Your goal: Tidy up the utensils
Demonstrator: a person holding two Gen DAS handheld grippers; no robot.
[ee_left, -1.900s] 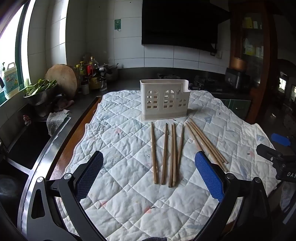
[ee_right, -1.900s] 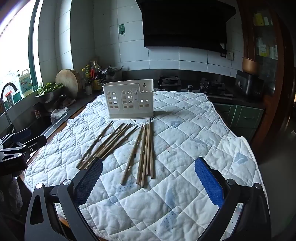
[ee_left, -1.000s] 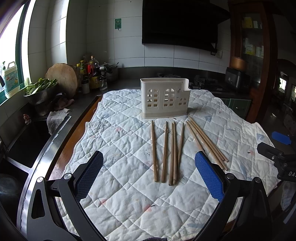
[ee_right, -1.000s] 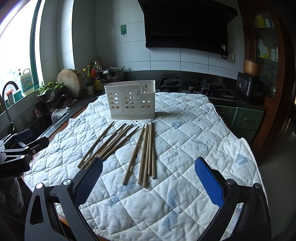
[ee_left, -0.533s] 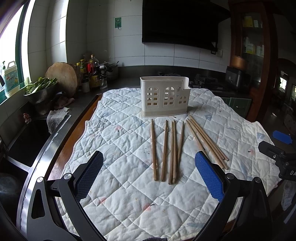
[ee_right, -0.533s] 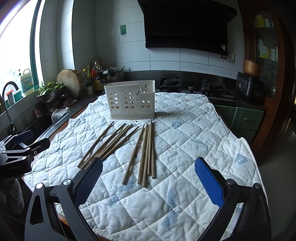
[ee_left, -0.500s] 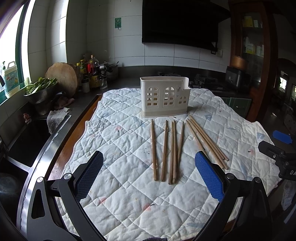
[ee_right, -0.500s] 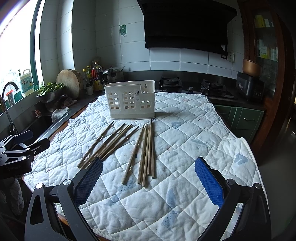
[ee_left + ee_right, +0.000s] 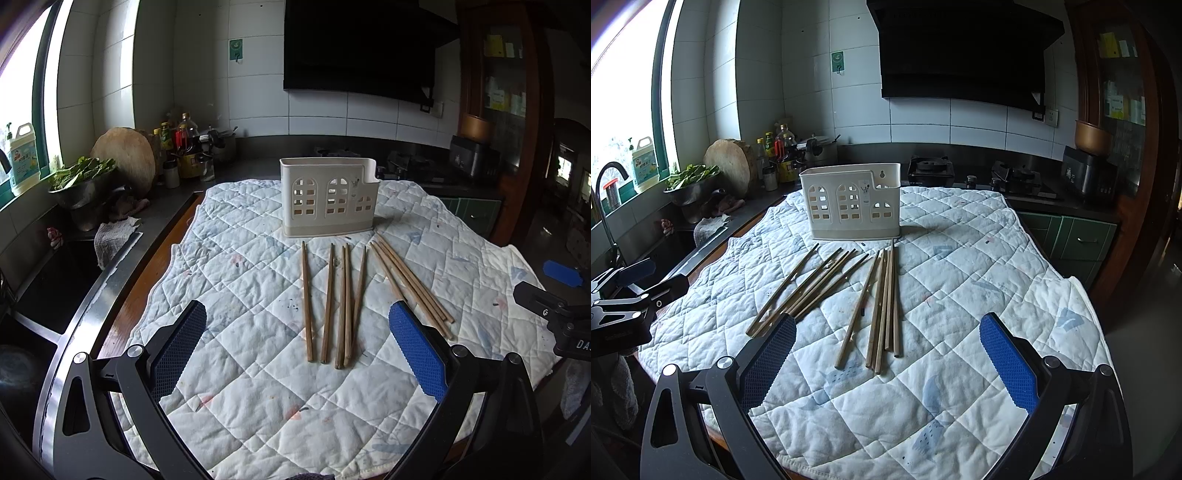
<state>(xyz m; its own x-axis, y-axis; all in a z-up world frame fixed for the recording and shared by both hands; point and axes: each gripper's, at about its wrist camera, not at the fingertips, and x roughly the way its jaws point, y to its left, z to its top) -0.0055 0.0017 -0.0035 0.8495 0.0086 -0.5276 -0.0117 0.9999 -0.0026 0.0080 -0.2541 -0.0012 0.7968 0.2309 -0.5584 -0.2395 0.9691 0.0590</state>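
- Holding both tools above the near edge of the quilted cloth [image 9: 258,398], I am seeing the left gripper [image 9: 297,349] with its blue pads spread wide and nothing between them.
- I am seeing the right gripper [image 9: 886,354] in the same state: jaws wide apart, gripping nothing, hanging over the cloth.
- I am looking at the chopsticks [image 9: 334,301] lying flat on the cloth in two loose groups, one roughly parallel set and one fanned bundle [image 9: 809,288] beside it, tips pointing toward the holder.
- I am watching the white utensil holder [image 9: 328,195] standing upright just beyond the chopsticks' far ends, apart from both grippers; its inside is not showing clearly, so I cannot tell what it is holding.
- I am noticing a metal bowl of greens [image 9: 692,181] and a round wooden board [image 9: 123,157] sitting on the counter to the left.
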